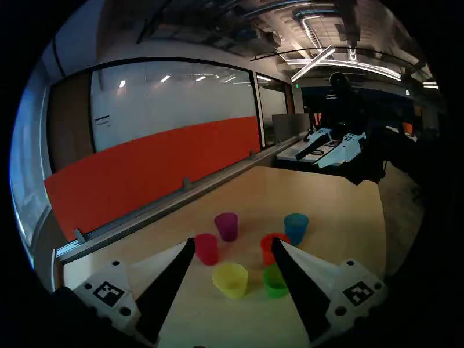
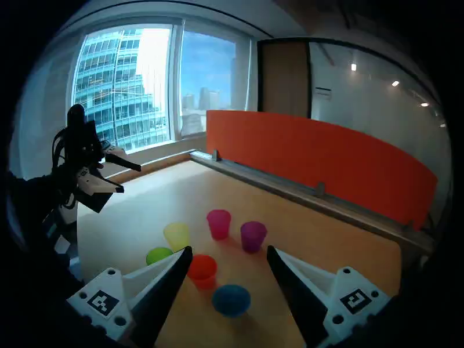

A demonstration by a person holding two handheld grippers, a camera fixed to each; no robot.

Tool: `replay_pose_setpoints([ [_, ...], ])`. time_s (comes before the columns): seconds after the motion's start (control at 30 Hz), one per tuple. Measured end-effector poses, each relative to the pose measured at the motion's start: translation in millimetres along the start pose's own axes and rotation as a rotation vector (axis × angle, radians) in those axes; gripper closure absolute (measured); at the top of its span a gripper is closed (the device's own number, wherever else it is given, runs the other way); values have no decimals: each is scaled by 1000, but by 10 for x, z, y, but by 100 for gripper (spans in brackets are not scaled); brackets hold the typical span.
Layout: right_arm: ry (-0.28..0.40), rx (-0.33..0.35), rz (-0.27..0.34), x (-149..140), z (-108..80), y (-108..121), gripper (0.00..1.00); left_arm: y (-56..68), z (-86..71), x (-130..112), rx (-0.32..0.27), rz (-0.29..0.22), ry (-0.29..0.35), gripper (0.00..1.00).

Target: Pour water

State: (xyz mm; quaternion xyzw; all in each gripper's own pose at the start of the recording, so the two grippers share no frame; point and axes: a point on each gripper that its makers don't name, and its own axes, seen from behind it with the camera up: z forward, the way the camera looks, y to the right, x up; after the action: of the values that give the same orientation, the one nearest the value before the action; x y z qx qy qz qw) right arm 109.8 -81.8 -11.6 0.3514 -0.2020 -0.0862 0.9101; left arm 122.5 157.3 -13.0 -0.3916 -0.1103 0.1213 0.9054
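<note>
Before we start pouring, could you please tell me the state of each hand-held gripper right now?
Left hand-held gripper: open, holding nothing.
Right hand-held gripper: open, holding nothing.

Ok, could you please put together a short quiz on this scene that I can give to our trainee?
1. How many cups stand on the table?
2. True or false: the left gripper and the right gripper are both open and hold nothing.
3. In the right gripper view, which cup stands closest to the camera? A purple, B blue, C yellow.
Key: 1 six; 2 true; 3 B, the blue cup.
</note>
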Motion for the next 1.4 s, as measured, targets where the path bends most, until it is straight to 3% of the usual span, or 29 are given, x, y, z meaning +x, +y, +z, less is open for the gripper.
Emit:
replay_pose_setpoints([
  [0.47,-95,12,-16,-268,109,24,0,183,136,-245,-60,27,-64,2],
  [0.8,-147,23,-15,-527,237,27,0,347,281,-550,-105,35,-123,2],
  [1.1,-176,33,4,-757,341,40,0,502,392,-795,-143,28,-163,2],
  [1.4,-194,26,8,-918,421,85,0,564,469,-958,-158,8,-191,2],
])
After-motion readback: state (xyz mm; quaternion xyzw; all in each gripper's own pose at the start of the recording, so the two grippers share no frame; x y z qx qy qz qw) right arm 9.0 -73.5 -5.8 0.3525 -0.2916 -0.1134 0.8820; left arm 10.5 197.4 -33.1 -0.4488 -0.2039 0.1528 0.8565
